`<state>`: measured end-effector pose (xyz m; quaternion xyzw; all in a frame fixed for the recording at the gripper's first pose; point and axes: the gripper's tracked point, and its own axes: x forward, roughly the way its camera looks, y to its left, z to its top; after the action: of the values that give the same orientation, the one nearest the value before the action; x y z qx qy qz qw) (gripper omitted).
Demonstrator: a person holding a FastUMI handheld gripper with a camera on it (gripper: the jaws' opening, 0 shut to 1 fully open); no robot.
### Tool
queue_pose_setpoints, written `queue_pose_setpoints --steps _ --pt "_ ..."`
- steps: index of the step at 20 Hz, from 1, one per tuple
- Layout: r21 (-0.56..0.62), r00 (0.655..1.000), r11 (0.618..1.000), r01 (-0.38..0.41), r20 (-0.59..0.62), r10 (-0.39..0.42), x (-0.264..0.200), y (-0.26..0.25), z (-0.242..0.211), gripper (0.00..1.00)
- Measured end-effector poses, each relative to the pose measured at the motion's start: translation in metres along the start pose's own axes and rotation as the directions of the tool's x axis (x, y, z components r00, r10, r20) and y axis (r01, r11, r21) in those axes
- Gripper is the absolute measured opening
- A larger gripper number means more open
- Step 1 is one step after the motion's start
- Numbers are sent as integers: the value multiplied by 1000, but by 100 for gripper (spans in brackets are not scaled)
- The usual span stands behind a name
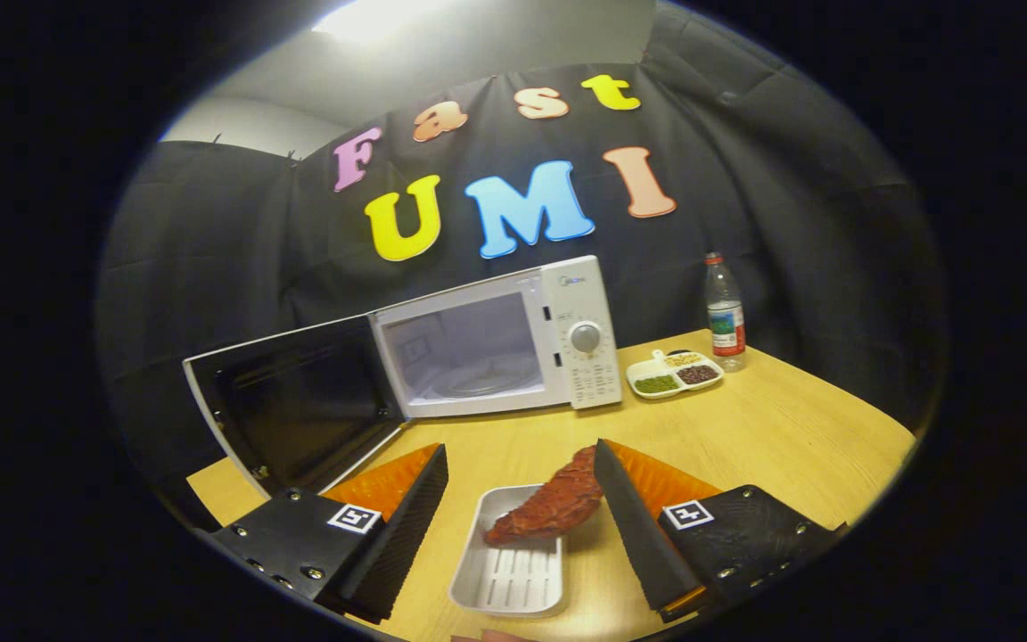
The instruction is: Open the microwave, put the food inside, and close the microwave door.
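Starting at the left, we are seeing the microwave door (299, 415) already swung wide open, hanging out over the edge of the wooden table (772, 428). Next to it the microwave (513, 343) is standing with its cavity exposed, and the glass turntable (484, 382) inside is looking bare. So we are judging that the opening step is done and that the step in hand is taking the food.

Coming toward the middle, we are holding the gripper (522, 508) low over the table, with its two fingers spread wide apart and pressing on nothing. Between them the white tray (509, 571) is lying on the table, and the reddish piece of food (549, 508) is resting across its far end, one end of it reaching up just beside the right finger. We cannot tell if it is touching that finger or only passing close in front of it.

Further to the right, beyond the fingers, a divided dish (674, 374) with small portions and a water bottle (725, 312) are standing near the microwave, well apart from the tray.

For the next move, we are thinking the fingers need to centre on the food, or on the tray, and close on it firmly. The food seems uneven, so it may slip or tip when lifted. Afterwards the load must travel forward and left into the cavity without striking the open door.
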<state>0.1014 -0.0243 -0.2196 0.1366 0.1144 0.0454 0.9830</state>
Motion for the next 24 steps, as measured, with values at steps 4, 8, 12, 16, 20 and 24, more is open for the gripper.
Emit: queue_pose_setpoints --steps 4,8,12,16,20,24 --pt "146 994 989 -11 -104 27 28 -16 -26 99" --pt "305 982 948 -91 -130 136 49 -2 -39 75" --pt "329 988 942 -64 -111 106 53 -9 -38 29" --pt "312 992 948 -56 -93 89 51 -4 -31 18" --pt "268 996 962 -44 -62 63 42 4 -14 11" --pt "193 997 981 -34 -57 46 40 17 0 11"
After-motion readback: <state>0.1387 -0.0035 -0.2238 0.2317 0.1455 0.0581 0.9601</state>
